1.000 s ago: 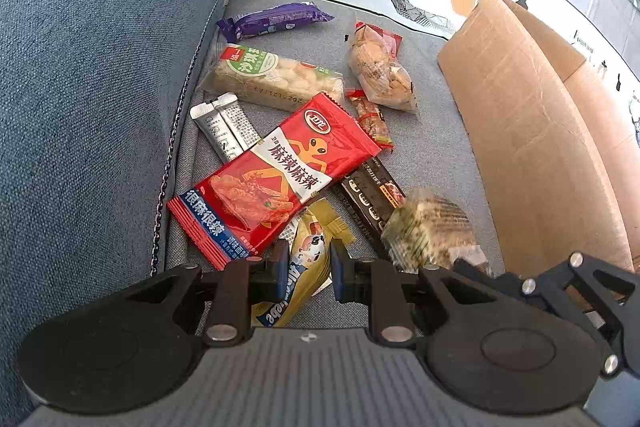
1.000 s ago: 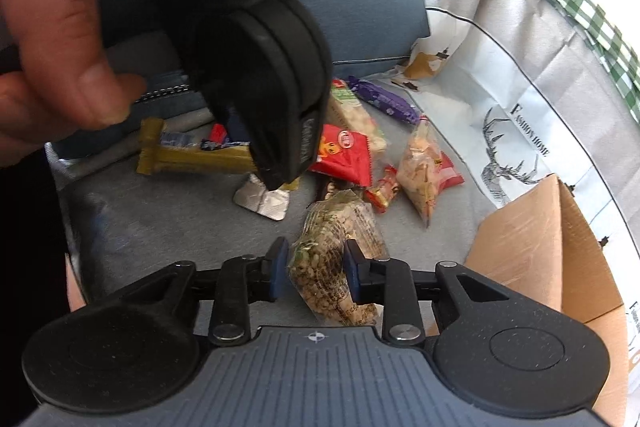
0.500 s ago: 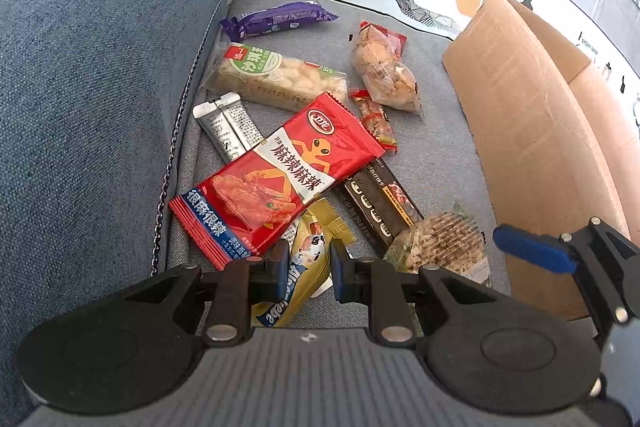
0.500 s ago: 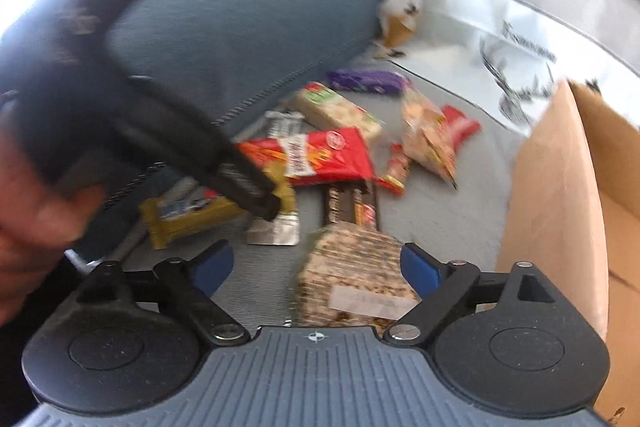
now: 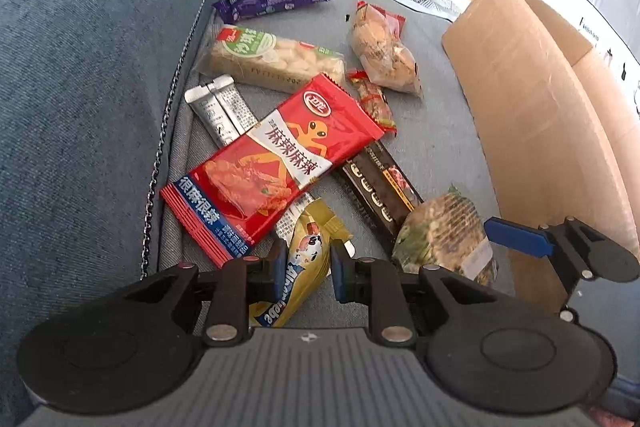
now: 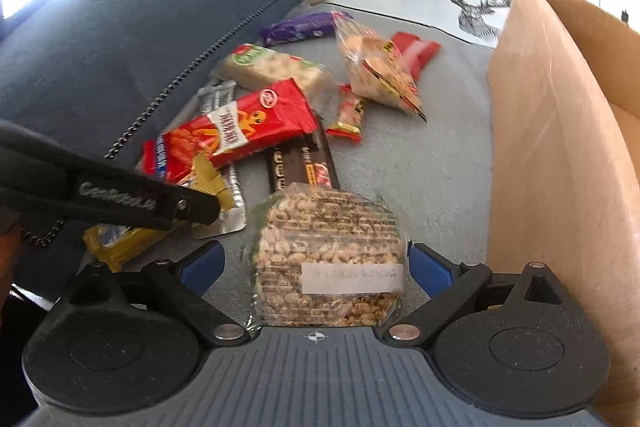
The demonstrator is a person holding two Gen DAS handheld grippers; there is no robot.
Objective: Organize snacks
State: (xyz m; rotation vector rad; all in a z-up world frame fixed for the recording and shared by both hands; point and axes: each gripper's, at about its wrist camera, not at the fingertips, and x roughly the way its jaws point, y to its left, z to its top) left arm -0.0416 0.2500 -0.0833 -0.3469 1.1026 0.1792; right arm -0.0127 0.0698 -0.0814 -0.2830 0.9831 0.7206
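Ten snack packets are counted beside one cardboard box (image 5: 532, 99); the yellow packet (image 5: 296, 267) is clamped by the left gripper (image 5: 305, 269), while the right gripper (image 6: 316, 267) is spread around the peanut brittle (image 6: 326, 255)

Bare grey cushion (image 6: 432, 155) between snack pile (image 6: 256, 131) and cardboard box wall (image 6: 560, 163).

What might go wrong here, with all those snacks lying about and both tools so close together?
1. The right tool is wide open around the peanut brittle pack, gripping nothing; closing badly might crush it.
2. The left tool pinches the yellow candy wrapper, whose end lies under the red spicy snack bag; lifting could drag that bag.
3. The tools sit close and might collide.
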